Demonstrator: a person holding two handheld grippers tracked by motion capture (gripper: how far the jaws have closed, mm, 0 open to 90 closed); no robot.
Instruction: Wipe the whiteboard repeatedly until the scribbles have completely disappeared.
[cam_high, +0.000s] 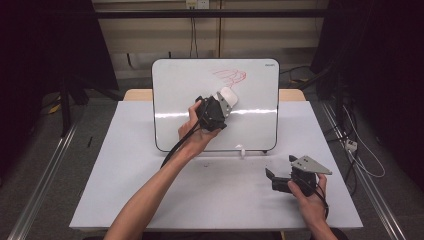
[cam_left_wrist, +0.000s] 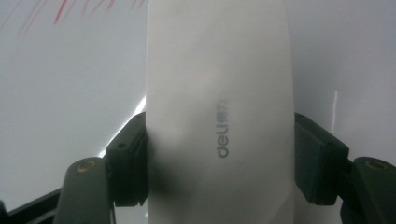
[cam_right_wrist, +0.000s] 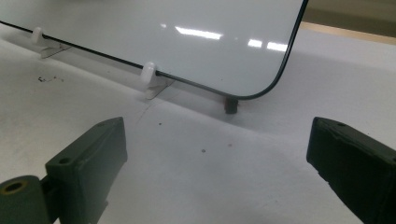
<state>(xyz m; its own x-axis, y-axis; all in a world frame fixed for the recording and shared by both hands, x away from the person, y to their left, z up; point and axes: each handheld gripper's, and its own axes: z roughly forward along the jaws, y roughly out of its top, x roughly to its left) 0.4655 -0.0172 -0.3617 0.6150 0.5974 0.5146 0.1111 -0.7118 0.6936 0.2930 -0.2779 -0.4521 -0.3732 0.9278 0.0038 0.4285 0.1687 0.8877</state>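
Observation:
A whiteboard (cam_high: 250, 125) leans upright on the table, with red scribbles (cam_high: 231, 76) near its top. My left gripper (cam_high: 223, 100) is raised against the board and is shut on a white eraser (cam_high: 228, 95) just below the scribbles. In the left gripper view the eraser (cam_left_wrist: 219, 112) is clamped between both black jaws, and red marks (cam_left_wrist: 70, 9) show at the top left. My right gripper (cam_high: 272, 179) rests on the table at the right front, open and with nothing between its jaws. In the right gripper view (cam_right_wrist: 215, 154) it faces the board's lower corner (cam_right_wrist: 261, 88).
The white table top (cam_high: 210, 195) carries the board on small white clip stands (cam_right_wrist: 148, 74). A wooden edge (cam_high: 137, 94) shows behind the board. Cables (cam_high: 357, 150) lie on the floor at the right, and dark curtains hang at both sides.

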